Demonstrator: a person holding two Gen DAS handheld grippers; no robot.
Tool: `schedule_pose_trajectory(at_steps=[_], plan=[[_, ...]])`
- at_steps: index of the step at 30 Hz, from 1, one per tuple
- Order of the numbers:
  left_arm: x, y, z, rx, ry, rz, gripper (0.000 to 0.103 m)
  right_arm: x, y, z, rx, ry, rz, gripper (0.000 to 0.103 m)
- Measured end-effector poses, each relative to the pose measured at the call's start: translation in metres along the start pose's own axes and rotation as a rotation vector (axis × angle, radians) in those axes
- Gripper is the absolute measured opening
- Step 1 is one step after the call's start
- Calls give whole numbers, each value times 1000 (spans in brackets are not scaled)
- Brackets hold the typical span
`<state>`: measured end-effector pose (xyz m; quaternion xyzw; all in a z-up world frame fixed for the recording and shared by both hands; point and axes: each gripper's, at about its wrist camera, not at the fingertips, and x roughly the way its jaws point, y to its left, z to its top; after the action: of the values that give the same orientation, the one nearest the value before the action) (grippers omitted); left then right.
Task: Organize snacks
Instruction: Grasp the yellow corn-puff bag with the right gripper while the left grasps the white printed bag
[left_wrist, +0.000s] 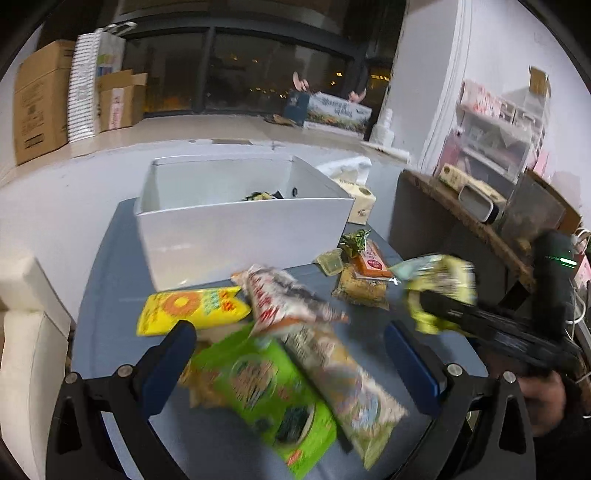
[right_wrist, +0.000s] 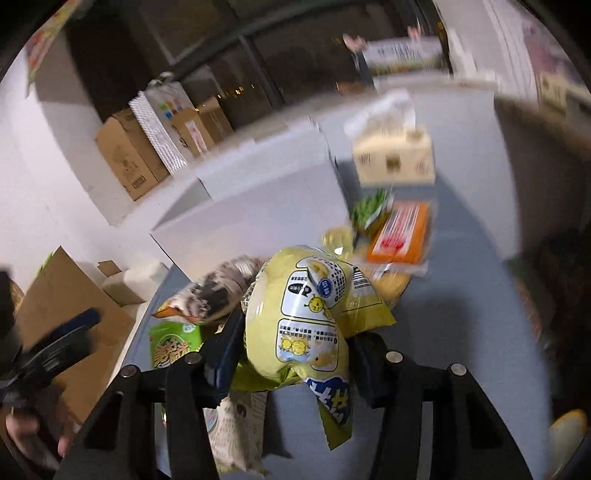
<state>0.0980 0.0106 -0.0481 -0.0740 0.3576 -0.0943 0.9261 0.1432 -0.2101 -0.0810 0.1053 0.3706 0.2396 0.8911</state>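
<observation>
My right gripper (right_wrist: 295, 347) is shut on a yellow-green snack bag (right_wrist: 314, 306), held above the grey table (right_wrist: 461, 314). The left wrist view shows that bag (left_wrist: 439, 284) at the right, in the right gripper (left_wrist: 432, 302) held by a hand. My left gripper (left_wrist: 291, 354) is open over a pile of snacks and grips nothing. Below it lie a green bag (left_wrist: 266, 387), a long pale packet (left_wrist: 351, 387), a red-and-white packet (left_wrist: 280, 299) and a yellow packet (left_wrist: 188, 310). Behind them stands a white box (left_wrist: 240, 229) with a few items inside.
An orange packet (left_wrist: 371, 264), a jelly cup (left_wrist: 330, 262) and a brown packet (left_wrist: 364, 291) lie right of the box. A tissue box (left_wrist: 360, 203) stands behind them. Cardboard boxes (left_wrist: 40, 107) line the far left wall; a cluttered shelf (left_wrist: 495, 129) fills the right.
</observation>
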Motion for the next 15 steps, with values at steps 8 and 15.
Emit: schedule_pose_trajectory(at_steps=[8, 15], plan=[[95, -16, 39, 3, 234, 83, 103, -60, 2, 9, -105, -117, -56, 57], [149, -3, 35, -29, 420, 207, 94, -69, -8, 4, -89, -115, -60, 57]])
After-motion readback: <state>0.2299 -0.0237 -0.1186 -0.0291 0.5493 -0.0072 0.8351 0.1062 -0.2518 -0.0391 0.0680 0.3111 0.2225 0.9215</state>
